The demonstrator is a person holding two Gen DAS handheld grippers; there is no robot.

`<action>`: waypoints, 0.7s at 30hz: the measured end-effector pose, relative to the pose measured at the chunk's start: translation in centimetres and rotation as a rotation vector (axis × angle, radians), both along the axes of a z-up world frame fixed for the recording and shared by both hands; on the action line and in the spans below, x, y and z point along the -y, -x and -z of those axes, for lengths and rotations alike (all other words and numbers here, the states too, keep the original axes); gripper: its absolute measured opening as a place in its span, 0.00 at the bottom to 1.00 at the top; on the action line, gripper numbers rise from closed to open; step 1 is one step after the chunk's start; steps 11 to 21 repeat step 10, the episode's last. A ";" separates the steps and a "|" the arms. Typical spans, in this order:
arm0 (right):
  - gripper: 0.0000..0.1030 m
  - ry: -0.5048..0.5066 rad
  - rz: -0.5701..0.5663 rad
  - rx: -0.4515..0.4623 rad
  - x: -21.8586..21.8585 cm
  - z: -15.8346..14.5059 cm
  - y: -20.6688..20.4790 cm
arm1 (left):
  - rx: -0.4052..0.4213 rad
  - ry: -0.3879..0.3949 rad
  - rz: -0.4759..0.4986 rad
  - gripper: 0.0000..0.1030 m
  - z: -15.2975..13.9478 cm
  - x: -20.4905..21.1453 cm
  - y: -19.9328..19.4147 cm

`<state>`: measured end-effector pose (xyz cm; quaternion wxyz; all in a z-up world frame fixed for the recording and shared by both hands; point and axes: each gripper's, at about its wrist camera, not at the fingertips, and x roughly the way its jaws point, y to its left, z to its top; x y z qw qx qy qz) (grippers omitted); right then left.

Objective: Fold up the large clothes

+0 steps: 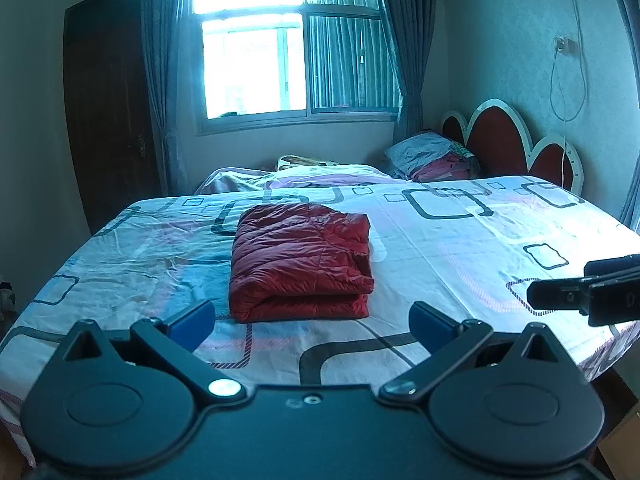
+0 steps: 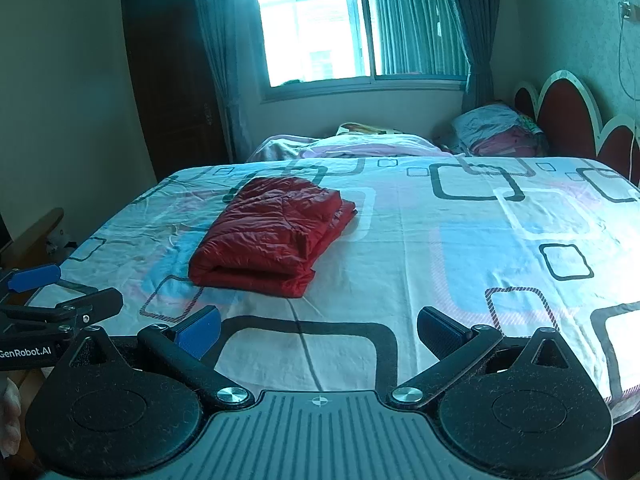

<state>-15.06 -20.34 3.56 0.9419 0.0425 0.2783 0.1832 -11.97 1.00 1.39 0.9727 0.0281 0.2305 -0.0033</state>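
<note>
The red jacket (image 1: 300, 262) lies folded into a thick, squarish stack on the bed (image 1: 460, 240), toward its near edge. I judge it light, puffy and slippery, so I would take it by the layered near edge, low down, pinching all the plies together. My left tool (image 1: 312, 320) and right tool (image 2: 318, 330) hang short of the jacket, both spread wide and holding nothing.

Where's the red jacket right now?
The red jacket lies folded on the bed, centre in the left view and left of centre in the right, ahead of both open grippers, touching neither.
</note>
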 end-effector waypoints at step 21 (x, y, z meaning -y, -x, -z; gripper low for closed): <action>1.00 0.005 -0.005 -0.001 -0.1 0.2 0.0 | 0.005 0.011 0.011 1.00 0.0 -0.2 0.0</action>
